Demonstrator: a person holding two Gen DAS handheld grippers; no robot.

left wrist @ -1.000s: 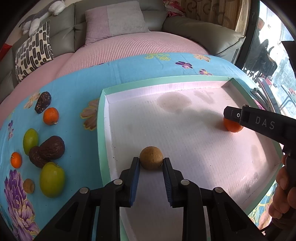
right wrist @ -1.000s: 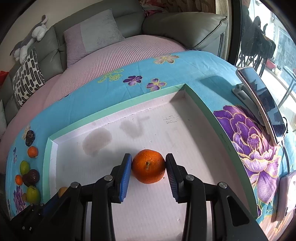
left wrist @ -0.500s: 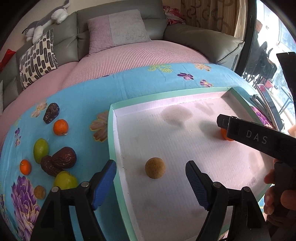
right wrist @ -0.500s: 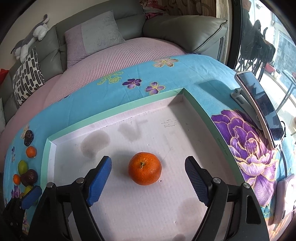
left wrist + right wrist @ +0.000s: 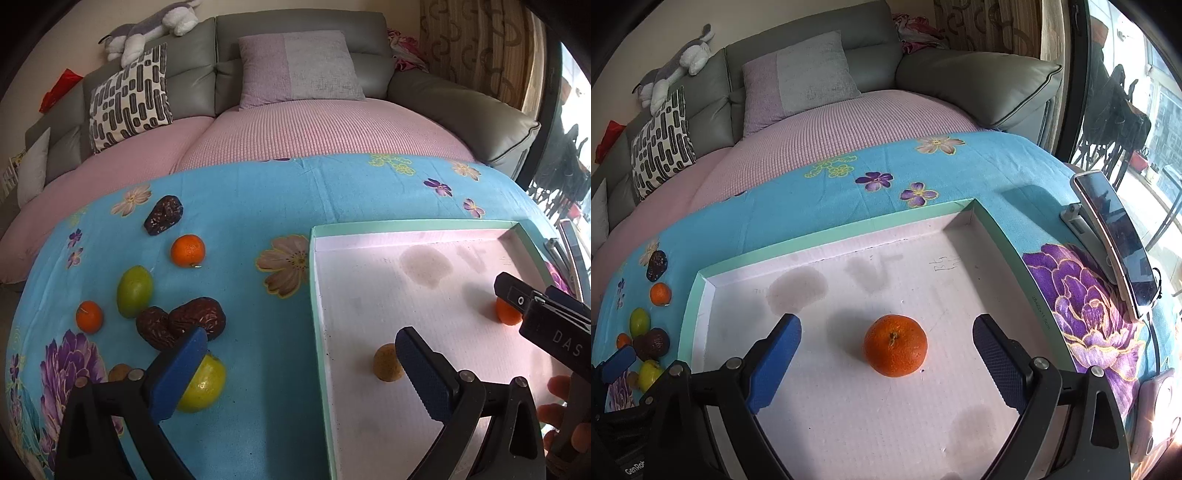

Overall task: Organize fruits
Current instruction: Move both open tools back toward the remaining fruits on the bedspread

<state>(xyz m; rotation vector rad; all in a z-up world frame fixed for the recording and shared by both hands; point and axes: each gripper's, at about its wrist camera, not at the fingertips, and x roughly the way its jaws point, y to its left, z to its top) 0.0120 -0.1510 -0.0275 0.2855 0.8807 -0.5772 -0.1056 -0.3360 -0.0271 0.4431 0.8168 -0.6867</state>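
Observation:
A white tray with a green rim (image 5: 314, 295) lies on the blue flowered cloth. Inside it rest a round brown fruit (image 5: 386, 367) and an orange (image 5: 895, 345). My right gripper (image 5: 886, 326) is open, its blue pads wide on either side of the orange without touching it. My left gripper (image 5: 299, 343) is also open and straddles the tray's left rim; its right pad is just beside the brown fruit. Left of the tray lie loose fruits: dark dates (image 5: 181, 325), a green fruit (image 5: 135, 291), small oranges (image 5: 187, 251) and a yellow-green fruit (image 5: 203, 384) partly behind the left pad.
A phone on a stand (image 5: 1115, 243) sits right of the tray, with a pink device (image 5: 1156, 413) nearer. A grey sofa with cushions (image 5: 295, 70) runs along the far side. A hand (image 5: 561, 406) holds the right gripper.
Both grippers have opened and let go: the brown fruit and the orange now rest free in the tray. The left gripper has drawn back and swung left toward the loose fruits.

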